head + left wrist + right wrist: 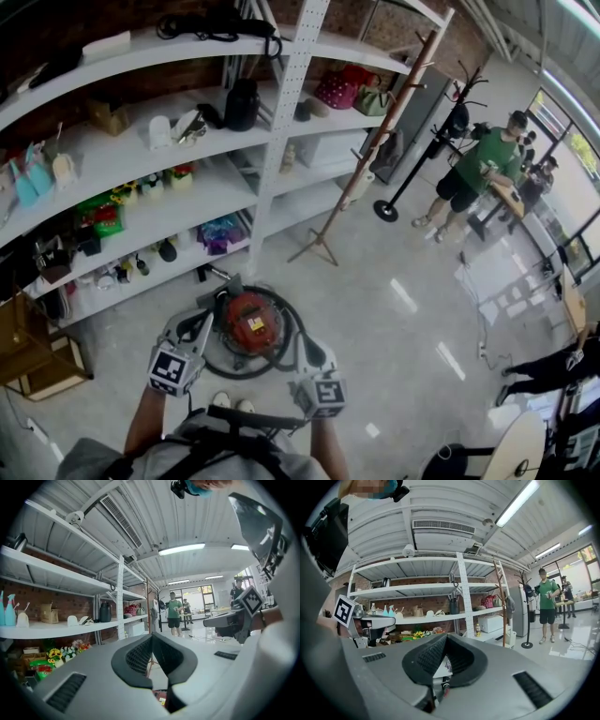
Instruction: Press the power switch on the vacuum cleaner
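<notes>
**Both grippers poised above the vacuum, switch not yet touched**

Here we are, looking steeply down: the red vacuum cleaner sits on the floor just ahead of the person's feet, in front of the shelves, its dark hose looped round the body. The left gripper hangs over the vacuum's left flank, the right gripper over its near-right edge, so the machine lies between them, forward and down from both. In each gripper view the jaws are drawn together at the tips with nothing held between them.

Both gripper cameras look out level across the room rather than at the machine, so whichever goes in has to tip nose-down first. The body is roundish, with no strong long axis to line up on. The left tip looks marginally nearer the red top, though height above it can't be judged from here. The power switch itself can't be picked out; a yellow patch shows on top
</notes>
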